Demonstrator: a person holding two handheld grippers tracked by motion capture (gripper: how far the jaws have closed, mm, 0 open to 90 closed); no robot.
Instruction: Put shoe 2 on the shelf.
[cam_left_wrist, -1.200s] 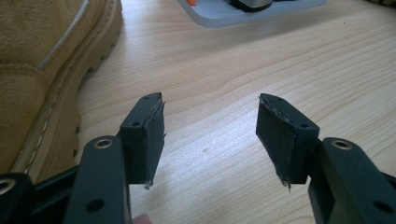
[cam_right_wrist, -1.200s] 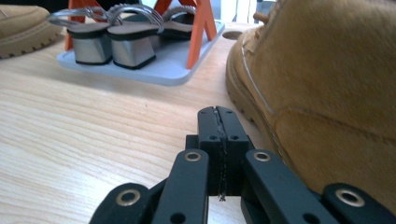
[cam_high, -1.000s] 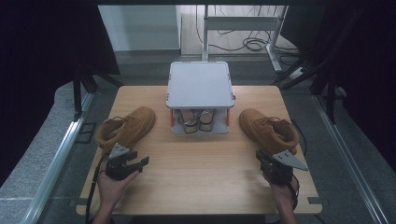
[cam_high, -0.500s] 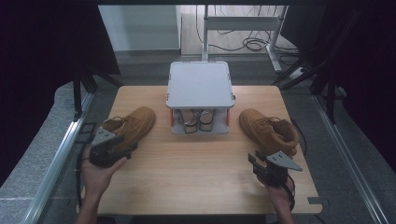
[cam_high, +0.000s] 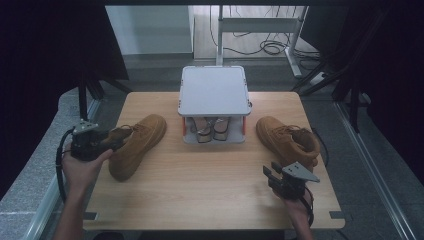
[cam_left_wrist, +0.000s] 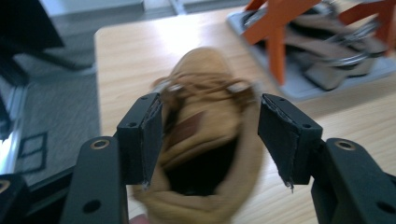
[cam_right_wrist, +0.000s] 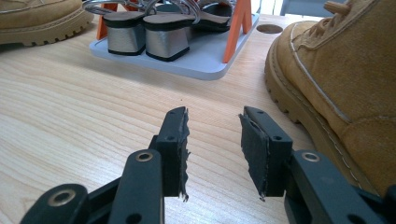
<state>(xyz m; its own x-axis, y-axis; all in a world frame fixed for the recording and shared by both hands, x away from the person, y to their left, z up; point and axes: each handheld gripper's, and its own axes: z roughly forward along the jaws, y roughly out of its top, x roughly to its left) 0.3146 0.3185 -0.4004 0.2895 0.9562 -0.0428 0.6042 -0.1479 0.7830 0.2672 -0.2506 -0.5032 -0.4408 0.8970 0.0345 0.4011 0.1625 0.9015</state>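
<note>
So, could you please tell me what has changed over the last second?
The left gripper swung out to the table's left edge and closed in on the heel of the left boot; its open jaws now straddle the collar, not yet clamped. The right gripper drew back toward the near edge, open and empty. Both boots, the right boot included, and the rack stayed put.
</note>
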